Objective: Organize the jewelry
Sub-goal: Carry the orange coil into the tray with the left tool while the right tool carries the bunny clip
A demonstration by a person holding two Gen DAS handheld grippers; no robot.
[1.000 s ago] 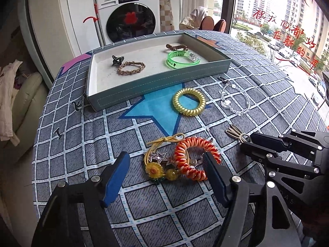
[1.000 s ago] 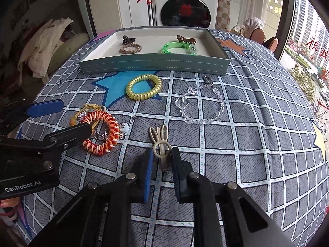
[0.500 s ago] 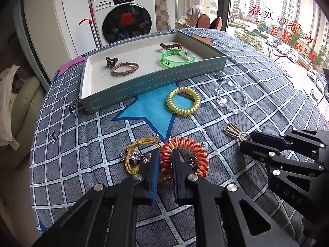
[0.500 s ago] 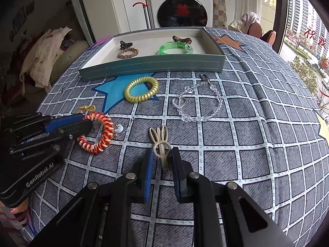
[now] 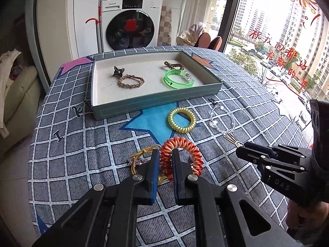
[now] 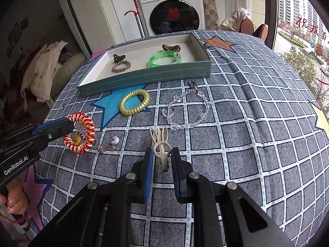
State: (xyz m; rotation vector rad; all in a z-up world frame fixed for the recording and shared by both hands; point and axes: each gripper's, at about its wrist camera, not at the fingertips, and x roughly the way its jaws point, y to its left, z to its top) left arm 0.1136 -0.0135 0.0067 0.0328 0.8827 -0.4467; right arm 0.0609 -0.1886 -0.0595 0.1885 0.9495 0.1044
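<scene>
My left gripper (image 5: 165, 156) is shut on the red-orange coil band (image 5: 181, 154) and holds it lifted above the cloth; it also shows in the right wrist view (image 6: 80, 132). My right gripper (image 6: 161, 159) is shut on the beige bunny hair clip (image 6: 161, 146), which lies on the cloth. The grey-blue tray (image 5: 156, 98) at the back holds a green bangle (image 5: 178, 79), a brown braided band (image 5: 131, 80), a black clip and a brown knot. A gold coil band (image 5: 182, 120) and a clear bead bracelet (image 5: 222, 119) lie in front of the tray.
A yellow cord tie with a star charm (image 5: 139, 160) and a small white charm on a chain (image 6: 112, 143) lie on the checked cloth. A washing machine (image 5: 131, 22) stands behind the table, a window to the right, a sofa on the left.
My left gripper closed on the red-orange coil band and raised it off the cloth. My right gripper stayed shut on the bunny clip.
</scene>
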